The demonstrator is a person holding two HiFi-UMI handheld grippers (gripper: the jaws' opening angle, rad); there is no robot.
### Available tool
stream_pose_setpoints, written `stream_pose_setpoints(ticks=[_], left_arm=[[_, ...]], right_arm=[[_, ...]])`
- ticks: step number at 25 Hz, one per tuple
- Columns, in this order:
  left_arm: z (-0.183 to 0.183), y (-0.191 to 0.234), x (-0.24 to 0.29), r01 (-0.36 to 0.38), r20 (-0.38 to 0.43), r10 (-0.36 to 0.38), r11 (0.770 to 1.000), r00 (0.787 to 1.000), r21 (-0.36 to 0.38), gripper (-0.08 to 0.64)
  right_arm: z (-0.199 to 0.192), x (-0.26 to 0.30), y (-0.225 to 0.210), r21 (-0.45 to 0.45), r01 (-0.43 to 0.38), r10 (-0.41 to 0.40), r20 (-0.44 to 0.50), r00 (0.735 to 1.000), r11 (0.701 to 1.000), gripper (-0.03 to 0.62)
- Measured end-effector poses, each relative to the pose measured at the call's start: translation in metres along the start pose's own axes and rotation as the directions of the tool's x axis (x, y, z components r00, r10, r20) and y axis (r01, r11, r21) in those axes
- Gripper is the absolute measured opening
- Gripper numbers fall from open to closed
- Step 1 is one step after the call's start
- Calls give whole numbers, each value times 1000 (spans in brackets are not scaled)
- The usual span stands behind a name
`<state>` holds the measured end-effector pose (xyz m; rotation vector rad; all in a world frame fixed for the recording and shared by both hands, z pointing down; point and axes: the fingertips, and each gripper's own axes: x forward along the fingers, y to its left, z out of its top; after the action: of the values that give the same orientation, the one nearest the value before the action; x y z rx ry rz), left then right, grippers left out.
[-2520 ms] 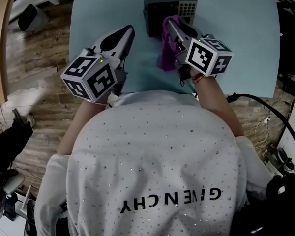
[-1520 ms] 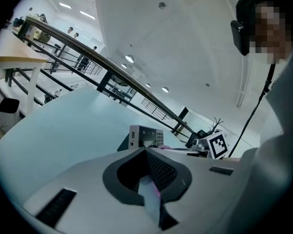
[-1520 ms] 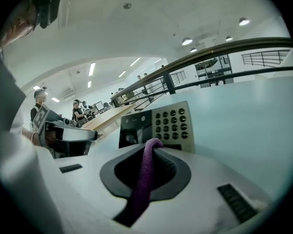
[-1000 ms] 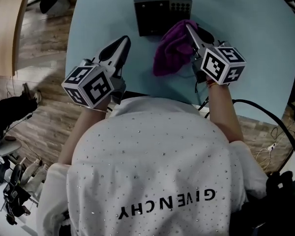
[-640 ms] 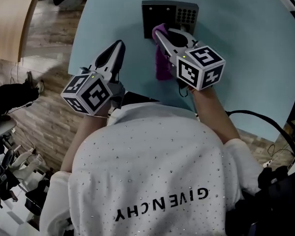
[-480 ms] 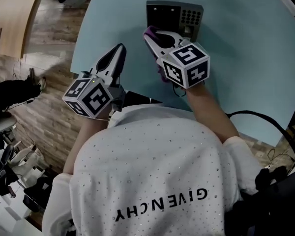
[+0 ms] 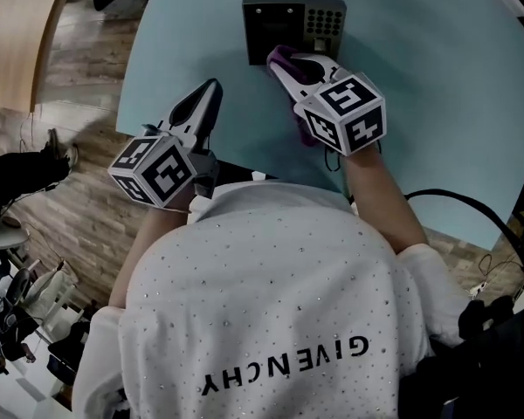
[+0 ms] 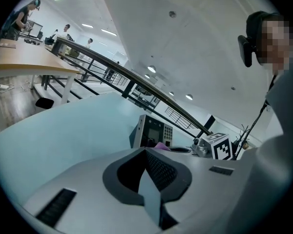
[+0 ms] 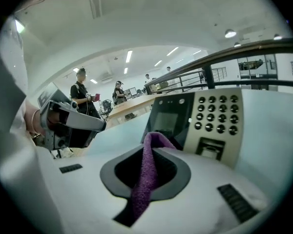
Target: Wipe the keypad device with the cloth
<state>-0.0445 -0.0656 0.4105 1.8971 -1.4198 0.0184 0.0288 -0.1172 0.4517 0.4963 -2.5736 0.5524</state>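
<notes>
The dark keypad device point(image 7: 293, 26) stands at the far middle of the light blue table point(image 7: 437, 85), screen at left and keys at right. My right gripper point(image 7: 277, 60) is shut on the purple cloth point(image 7: 284, 57), with its tips at the device's near edge below the screen. In the right gripper view the cloth point(image 9: 147, 177) hangs from the closed jaws just in front of the keypad device point(image 9: 200, 118). My left gripper point(image 7: 211, 91) hovers shut and empty over the table's near left, apart from the device point(image 8: 154, 130).
Wooden floor point(image 7: 61, 208) lies beyond the table's left edge, with a wooden desk point(image 7: 22, 33) at the top left. A black cable point(image 7: 472, 212) runs at the right past the near table edge. People point(image 9: 83, 99) stand far off in the room.
My right gripper has swept the cloth from the device's right side across its front to below the screen. The left gripper has stayed put.
</notes>
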Motion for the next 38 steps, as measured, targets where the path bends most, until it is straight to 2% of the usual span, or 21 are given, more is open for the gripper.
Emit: stream_pose_setpoints(ticks=[4,7,13,16,18,20,22,23,25,27,29,33,35,37,38], left_arm=[[-1,-10,17,61,-38,-60,998,997,30,0],[-3,-16,26,80,-51,-79,996,996,32,0],[-3,-19,30,77,-59,-75,997,995,31,0],[-2,-15,26,60,-50,-59,998,997,26,0],[6,-8,21,40,-36,-40,999,999,20,0],[11,-3,16,16,-17,-16,1000,1000,10,0],[7,-3,11,-3,-3,3,1000,1000,4,0],[5,-2,9,-11,2,11,1000,1000,2,0],[10,5,7,-26,13,26,1000,1000,-8,0],[26,21,3,-47,28,48,998,998,-29,0],[39,38,-4,-73,47,75,996,996,-52,0],[37,52,-25,-110,81,117,990,990,-87,0],[35,57,-36,-114,91,123,989,988,-97,0],[29,63,-45,-109,95,119,989,988,-104,0],[26,65,-49,-103,96,114,989,989,-107,0]], right_arm=[[-10,-22,-27,-60,80,-81,-16,997,995,15],[-17,-41,-44,-43,131,-132,-12,991,990,14],[-20,-65,-67,65,171,-174,34,984,983,14],[-15,-74,-75,7,211,-211,53,976,977,14],[1,-74,-72,-17,177,-175,70,982,984,14],[22,-73,-56,-4,63,-62,108,992,998,14],[33,-68,-33,-11,-51,52,127,991,999,14],[35,-61,-24,-33,-83,86,114,990,996,14],[42,-34,-12,-116,-97,104,53,993,989,14],[61,0,0,-233,-97,100,0,995,968,14],[81,28,16,-339,-114,112,-26,993,934,15],[105,55,42,-483,-123,125,-29,992,867,14],[121,65,43,-531,-67,73,-8,997,845,15],[131,70,33,-571,40,-44,6,999,820,15],[132,71,24,-595,99,-119,6,993,798,15]])
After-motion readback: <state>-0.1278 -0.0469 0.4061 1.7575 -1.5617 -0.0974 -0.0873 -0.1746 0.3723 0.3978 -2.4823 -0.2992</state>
